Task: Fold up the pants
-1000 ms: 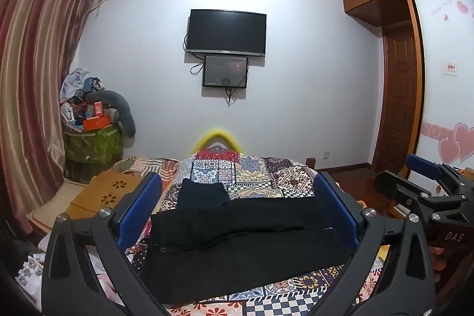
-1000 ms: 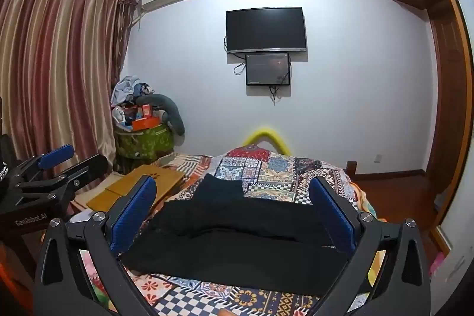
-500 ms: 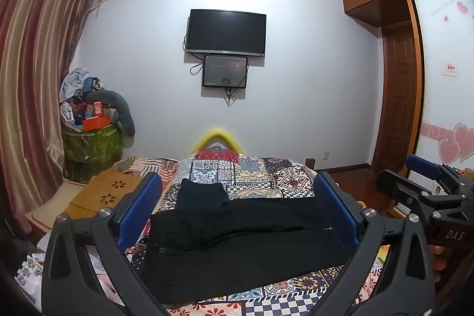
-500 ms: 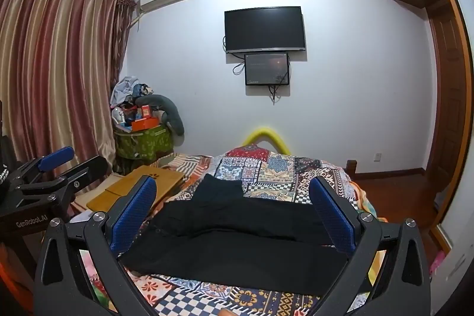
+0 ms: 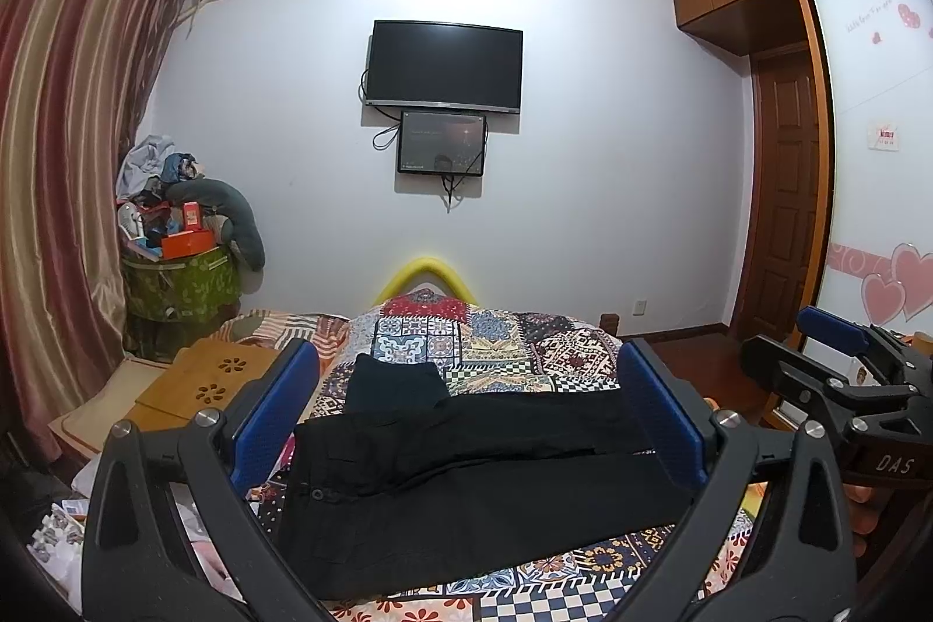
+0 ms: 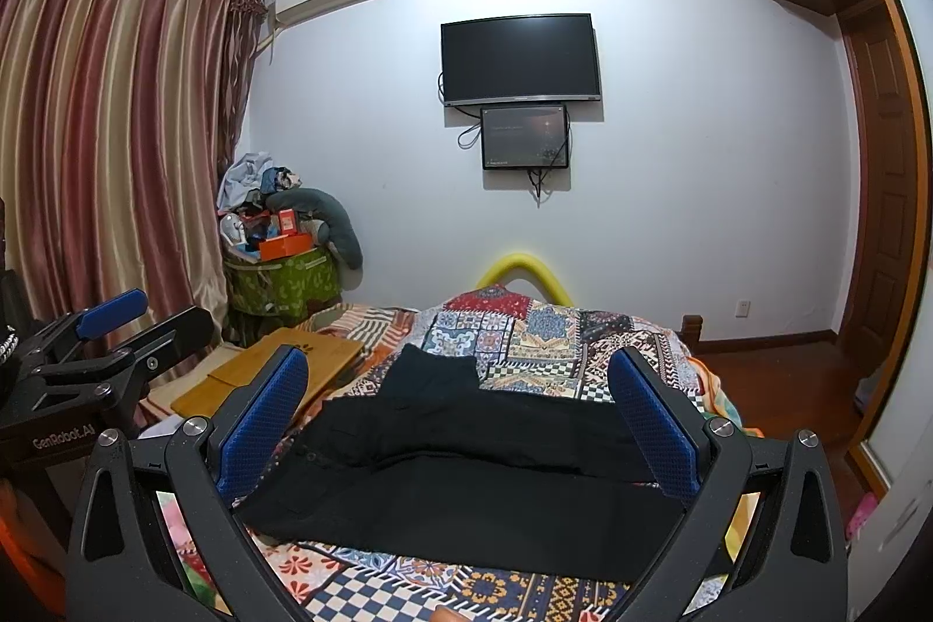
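Note:
Black pants point(image 5: 466, 482) lie spread flat across the patchwork bedspread point(image 5: 501, 336), waistband to the left, legs to the right; they also show in the right wrist view point(image 6: 466, 470). A smaller folded black garment point(image 5: 393, 383) lies just behind them. My left gripper point(image 5: 466, 400) is open and empty, held above the near side of the pants. My right gripper point(image 6: 460, 406) is open and empty too, likewise above the pants. The right gripper shows at the right edge of the left wrist view point(image 5: 839, 377); the left gripper shows at the left edge of the right wrist view point(image 6: 111, 336).
A wooden lap desk point(image 5: 204, 383) lies on the bed's left side. A green bin piled with clutter point(image 5: 181, 272) stands in the far left corner by the curtain point(image 5: 64, 155). A TV point(image 5: 446, 65) hangs on the far wall. A wardrobe and door point(image 5: 781, 190) are at the right.

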Demonstrator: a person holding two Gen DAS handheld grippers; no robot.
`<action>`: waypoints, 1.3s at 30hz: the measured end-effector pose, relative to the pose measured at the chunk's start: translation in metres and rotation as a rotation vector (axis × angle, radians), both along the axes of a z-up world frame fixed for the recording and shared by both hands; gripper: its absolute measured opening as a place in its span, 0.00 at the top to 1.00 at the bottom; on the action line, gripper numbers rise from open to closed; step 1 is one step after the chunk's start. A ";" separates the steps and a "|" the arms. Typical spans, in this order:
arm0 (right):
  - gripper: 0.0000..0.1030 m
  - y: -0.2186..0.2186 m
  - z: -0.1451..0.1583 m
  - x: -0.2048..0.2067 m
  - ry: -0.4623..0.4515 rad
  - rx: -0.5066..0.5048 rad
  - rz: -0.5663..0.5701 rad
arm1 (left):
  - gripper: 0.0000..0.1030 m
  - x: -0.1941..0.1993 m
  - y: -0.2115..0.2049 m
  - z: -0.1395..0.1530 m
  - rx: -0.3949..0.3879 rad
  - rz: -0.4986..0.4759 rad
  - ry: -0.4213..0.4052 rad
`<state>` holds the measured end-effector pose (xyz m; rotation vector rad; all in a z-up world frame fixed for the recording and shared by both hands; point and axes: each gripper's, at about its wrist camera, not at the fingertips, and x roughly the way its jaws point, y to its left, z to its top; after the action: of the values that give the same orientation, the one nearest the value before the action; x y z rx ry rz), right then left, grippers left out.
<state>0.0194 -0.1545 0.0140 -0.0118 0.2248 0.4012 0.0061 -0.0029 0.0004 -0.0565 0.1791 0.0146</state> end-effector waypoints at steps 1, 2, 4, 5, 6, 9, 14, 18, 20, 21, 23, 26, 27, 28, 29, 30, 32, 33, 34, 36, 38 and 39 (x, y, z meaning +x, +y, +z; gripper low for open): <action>0.01 0.000 0.001 0.000 0.000 0.000 -0.001 | 0.00 0.000 -0.002 0.001 0.000 0.000 0.000; 0.01 -0.001 0.001 0.000 0.000 0.001 0.000 | 0.00 0.000 -0.003 0.002 0.000 -0.001 -0.001; 0.01 -0.001 0.001 0.001 0.000 0.000 0.000 | 0.00 0.000 -0.005 0.004 0.000 -0.001 -0.004; 0.01 -0.001 0.001 0.000 -0.001 0.000 0.000 | 0.00 -0.002 -0.007 0.005 0.000 -0.002 -0.005; 0.01 -0.001 0.001 0.000 -0.001 0.001 0.000 | 0.00 -0.001 -0.006 0.003 0.000 -0.003 -0.005; 0.01 -0.001 0.001 0.000 0.000 0.003 0.001 | 0.00 -0.001 -0.008 0.004 0.002 -0.003 -0.005; 0.01 -0.001 0.003 0.001 0.001 0.003 0.001 | 0.00 -0.002 -0.008 0.004 0.001 -0.003 -0.006; 0.01 -0.002 0.004 0.001 0.001 0.003 0.000 | 0.00 -0.002 -0.006 0.004 -0.001 -0.005 -0.007; 0.01 -0.002 0.006 0.001 0.001 0.000 -0.001 | 0.00 -0.003 -0.005 0.004 -0.002 -0.005 -0.008; 0.01 -0.002 0.006 0.001 0.000 0.000 -0.002 | 0.00 -0.003 -0.006 0.005 -0.003 -0.005 -0.008; 0.01 -0.002 0.007 0.000 0.000 0.000 -0.001 | 0.00 -0.003 -0.005 0.004 -0.005 -0.008 -0.006; 0.01 -0.004 0.009 -0.002 -0.002 0.002 -0.002 | 0.00 -0.002 -0.006 0.005 -0.007 -0.011 -0.006; 0.01 -0.004 0.008 -0.002 -0.001 0.001 -0.002 | 0.00 -0.002 -0.006 0.005 -0.007 -0.012 -0.007; 0.01 -0.004 0.009 -0.003 -0.001 0.001 -0.003 | 0.00 -0.002 -0.007 0.006 -0.006 -0.011 -0.007; 0.01 -0.004 0.010 -0.002 0.000 0.002 -0.003 | 0.00 -0.002 -0.006 0.006 -0.004 -0.010 -0.007; 0.01 -0.004 0.009 -0.002 0.001 0.004 -0.002 | 0.00 -0.002 -0.005 0.005 -0.003 -0.010 -0.009; 0.01 -0.005 0.010 -0.002 0.002 0.004 -0.002 | 0.00 -0.002 -0.005 0.004 0.000 -0.010 -0.011; 0.01 -0.005 0.010 -0.002 0.001 0.004 -0.003 | 0.00 -0.002 -0.003 0.004 0.001 -0.012 -0.011; 0.01 -0.005 0.009 -0.002 0.001 0.004 -0.002 | 0.00 -0.002 -0.003 0.003 0.002 -0.014 -0.011; 0.01 -0.006 0.010 0.000 0.002 0.003 -0.003 | 0.00 -0.003 -0.002 0.002 0.004 -0.015 -0.012; 0.01 -0.005 0.010 0.000 0.003 0.003 -0.004 | 0.00 -0.002 -0.003 0.001 0.007 -0.013 -0.013; 0.01 -0.005 0.010 0.000 0.002 0.004 -0.004 | 0.00 -0.002 -0.003 0.001 0.010 -0.014 -0.013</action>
<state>0.0193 -0.1600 0.0238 -0.0074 0.2265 0.3981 0.0037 -0.0058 0.0010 -0.0457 0.1663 0.0014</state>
